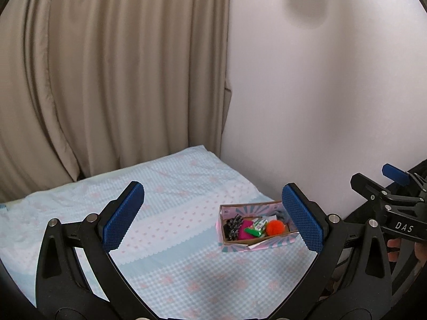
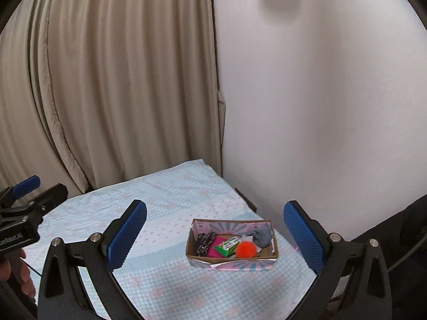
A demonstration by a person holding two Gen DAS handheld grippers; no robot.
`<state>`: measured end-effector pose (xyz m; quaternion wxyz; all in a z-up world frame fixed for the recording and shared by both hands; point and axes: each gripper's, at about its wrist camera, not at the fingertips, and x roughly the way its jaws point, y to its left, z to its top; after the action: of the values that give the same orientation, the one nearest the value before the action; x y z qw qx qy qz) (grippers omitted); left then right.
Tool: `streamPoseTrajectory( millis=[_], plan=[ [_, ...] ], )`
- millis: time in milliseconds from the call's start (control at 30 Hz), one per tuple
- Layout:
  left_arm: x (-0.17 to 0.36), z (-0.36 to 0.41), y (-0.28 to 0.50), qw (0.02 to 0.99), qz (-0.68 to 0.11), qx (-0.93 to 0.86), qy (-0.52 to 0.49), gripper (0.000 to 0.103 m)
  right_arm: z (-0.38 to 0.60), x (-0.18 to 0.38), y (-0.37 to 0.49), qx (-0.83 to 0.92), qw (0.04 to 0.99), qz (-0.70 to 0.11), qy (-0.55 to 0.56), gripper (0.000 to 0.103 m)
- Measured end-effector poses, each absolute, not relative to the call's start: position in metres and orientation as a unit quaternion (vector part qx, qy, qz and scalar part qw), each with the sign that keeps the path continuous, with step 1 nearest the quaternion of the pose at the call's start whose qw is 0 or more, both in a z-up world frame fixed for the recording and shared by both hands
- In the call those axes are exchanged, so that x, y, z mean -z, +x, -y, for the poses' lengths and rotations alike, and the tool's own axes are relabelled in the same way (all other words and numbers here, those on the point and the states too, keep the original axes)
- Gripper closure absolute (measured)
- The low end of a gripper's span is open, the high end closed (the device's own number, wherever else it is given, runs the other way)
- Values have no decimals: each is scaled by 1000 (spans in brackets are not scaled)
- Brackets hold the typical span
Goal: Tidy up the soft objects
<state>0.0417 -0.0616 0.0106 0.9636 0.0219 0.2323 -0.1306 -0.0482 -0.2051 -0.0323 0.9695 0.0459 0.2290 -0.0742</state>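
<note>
A small cardboard box (image 2: 229, 262) with pink patterned sides sits on the bed. It holds an orange pom-pom (image 2: 245, 249), a green packet (image 2: 226, 246), a magenta cloth (image 2: 216, 248), a dark patterned scrunchie (image 2: 203, 242) and a grey cloth (image 2: 261, 236). The box also shows in the left wrist view (image 1: 253, 242), with the pom-pom (image 1: 276, 227). My left gripper (image 1: 213, 218) is open and empty, held above the bed, left of the box. My right gripper (image 2: 214, 236) is open and empty, held above and short of the box.
The bed has a light blue and pink checked cover (image 2: 173, 280). Beige curtains (image 2: 106, 93) hang behind it on the left. A white wall (image 2: 320, 106) runs along its right side. The other gripper shows at each view's edge (image 1: 395, 205) (image 2: 24, 213).
</note>
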Motion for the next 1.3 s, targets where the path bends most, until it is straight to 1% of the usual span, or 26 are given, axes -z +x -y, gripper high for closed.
streamPoseTrajectory(
  millis=[667,1300],
  plan=[
    [-9,57,32,967,-216,134,23,0,198,24,-64,101,972,-204,51,1],
    [-7,63,31,971,-207,118,31,0,202,24,-54,100,973,-201,50,1]
  ],
)
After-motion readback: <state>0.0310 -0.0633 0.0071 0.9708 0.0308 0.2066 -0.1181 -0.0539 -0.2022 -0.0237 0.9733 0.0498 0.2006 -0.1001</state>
